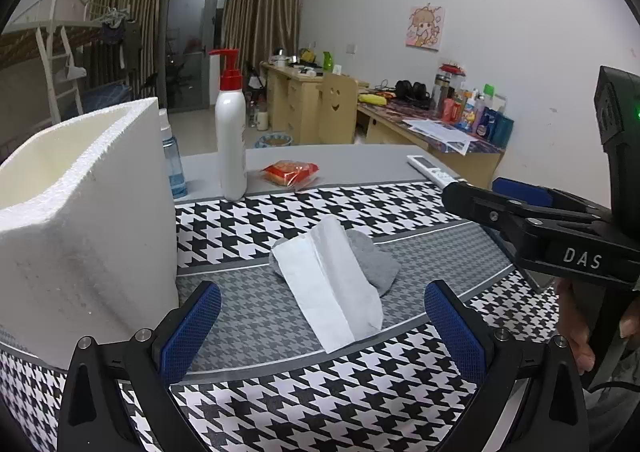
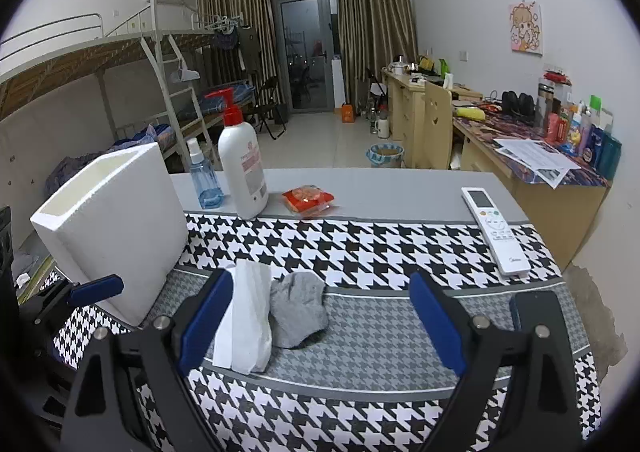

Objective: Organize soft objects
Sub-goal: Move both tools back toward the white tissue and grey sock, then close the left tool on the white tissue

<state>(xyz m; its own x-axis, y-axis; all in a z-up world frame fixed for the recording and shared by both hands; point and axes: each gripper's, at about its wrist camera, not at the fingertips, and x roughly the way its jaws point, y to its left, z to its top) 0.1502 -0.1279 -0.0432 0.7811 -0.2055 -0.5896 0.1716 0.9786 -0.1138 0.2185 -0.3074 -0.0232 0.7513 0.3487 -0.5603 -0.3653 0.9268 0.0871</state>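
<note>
From the left wrist camera, the left gripper (image 1: 322,332) hovers low over a table (image 1: 360,159) covered by a houndstooth cloth (image 1: 320,404), its two blue-padded fingers spread wide apart and holding nothing, probably lined up to take the white tissue (image 1: 328,288) lying between them toward 12 o'clock. The tissue is a long, creased sheet draped partly over a crumpled grey sock (image 1: 376,260), which peeks out at its 2 o'clock side. A tall white foam box (image 1: 80,219), open at the top, stands at 9 o'clock, likely the place for the soft things. The right gripper (image 1: 516,207) reaches in from 3 o'clock, also empty. From the right wrist camera, the right gripper (image 2: 320,320) is likewise spread wide and empty, framing the sock (image 2: 298,312) near centre, with the tissue (image 2: 244,320) touching the sock's 9 o'clock side just beside the left finger. The foam box (image 2: 116,228) sits at 10 o'clock. A lotion bottle (image 2: 242,167), spray bottle (image 2: 202,179), red packet (image 2: 308,199) and remote control (image 2: 494,230) lie farther back.
</note>
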